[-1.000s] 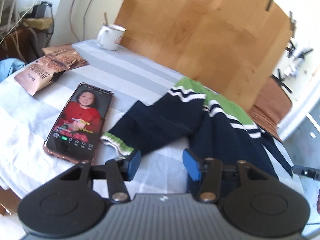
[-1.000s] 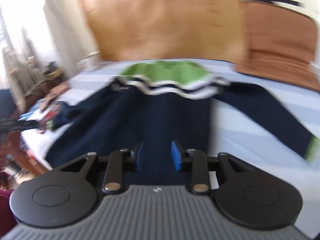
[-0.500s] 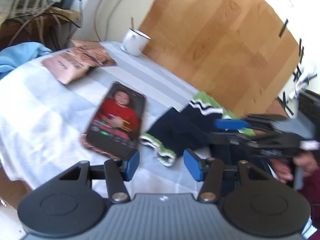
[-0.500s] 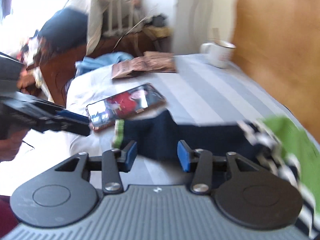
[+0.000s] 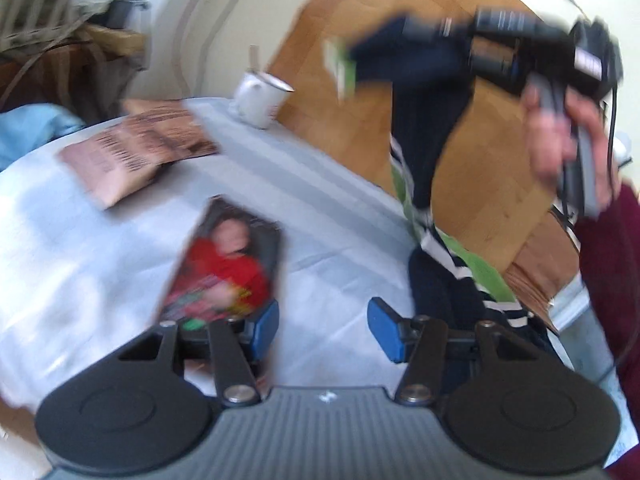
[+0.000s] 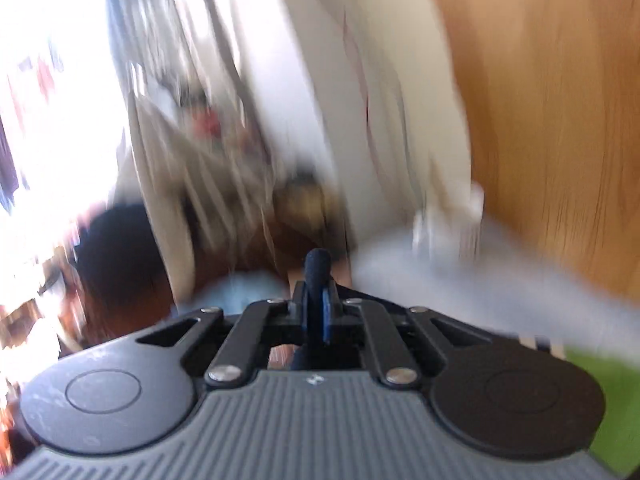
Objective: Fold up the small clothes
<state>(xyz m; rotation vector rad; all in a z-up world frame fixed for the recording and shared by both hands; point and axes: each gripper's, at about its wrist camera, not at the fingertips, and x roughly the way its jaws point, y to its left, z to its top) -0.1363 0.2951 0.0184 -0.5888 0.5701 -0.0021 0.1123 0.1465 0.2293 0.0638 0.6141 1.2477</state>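
While the table lies under its striped cloth, the sweater has changed most: a second ago it lay spread flat, and now its left sleeve hangs in the air, lifted clear of the cloth, with the body trailing down to the table at the right. That suggests the first fold is under way, the sleeve being carried across toward the body. The right hand-held gripper is clenched on a pinch of navy sleeve fabric, which pokes out between its blue pads; half a second back those pads stood apart over the cuff. The left hand-held gripper is released, spread wide and holding nothing, low over the cloth beside the phone. A snack packet lies farther off. The one container, a white mug at the table's far edge, has a stick standing in it; anything else inside is hidden.
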